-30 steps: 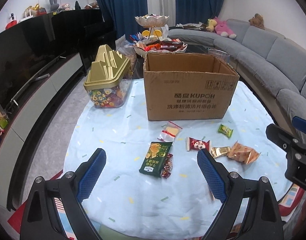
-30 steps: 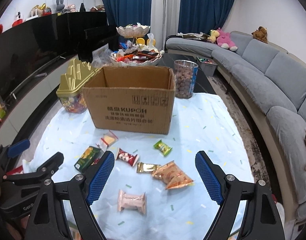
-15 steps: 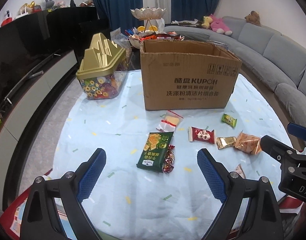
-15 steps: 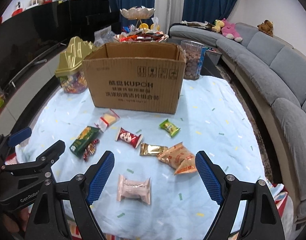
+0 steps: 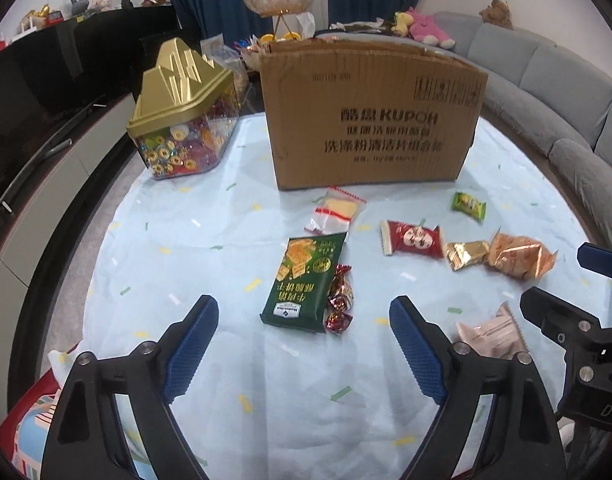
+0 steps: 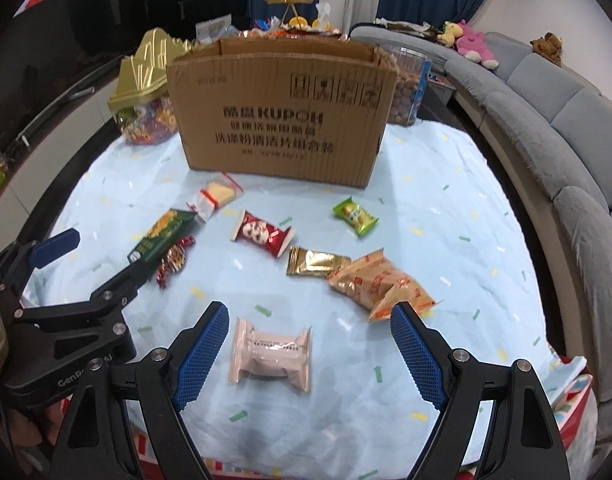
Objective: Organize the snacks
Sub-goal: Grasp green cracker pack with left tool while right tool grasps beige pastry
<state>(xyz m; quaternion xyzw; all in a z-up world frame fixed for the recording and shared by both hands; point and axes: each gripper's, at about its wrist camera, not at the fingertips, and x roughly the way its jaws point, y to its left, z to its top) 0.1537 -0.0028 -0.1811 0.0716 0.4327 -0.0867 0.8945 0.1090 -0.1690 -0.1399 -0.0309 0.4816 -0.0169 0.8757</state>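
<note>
Loose snacks lie on a pale blue cloth in front of an open cardboard box (image 5: 370,116) (image 6: 282,108). My left gripper (image 5: 304,320) hovers over a green cracker pack (image 5: 306,280) and red wrapped candies (image 5: 340,300); its jaws are closing, wide apart, with nothing pressed between them. My right gripper (image 6: 310,322) stands open just above a pink wrapped cake (image 6: 272,350), which lies between its fingers untouched. Further off lie a red packet (image 6: 264,236), a gold packet (image 6: 316,262), orange packets (image 6: 380,286), a green candy (image 6: 356,216) and a clear zip bag (image 6: 216,196).
A gold-lidded clear candy jar (image 5: 182,116) stands left of the box, and a clear jar of nuts (image 6: 408,88) behind its right corner. A tiered snack dish (image 5: 280,0) stands behind. A grey sofa (image 6: 546,128) curves along the right. The table edge lies close below both grippers.
Both grippers have sunk toward the cloth, so the snacks look larger and nearer. The left jaws have narrowed slightly. The snacks have not moved.
</note>
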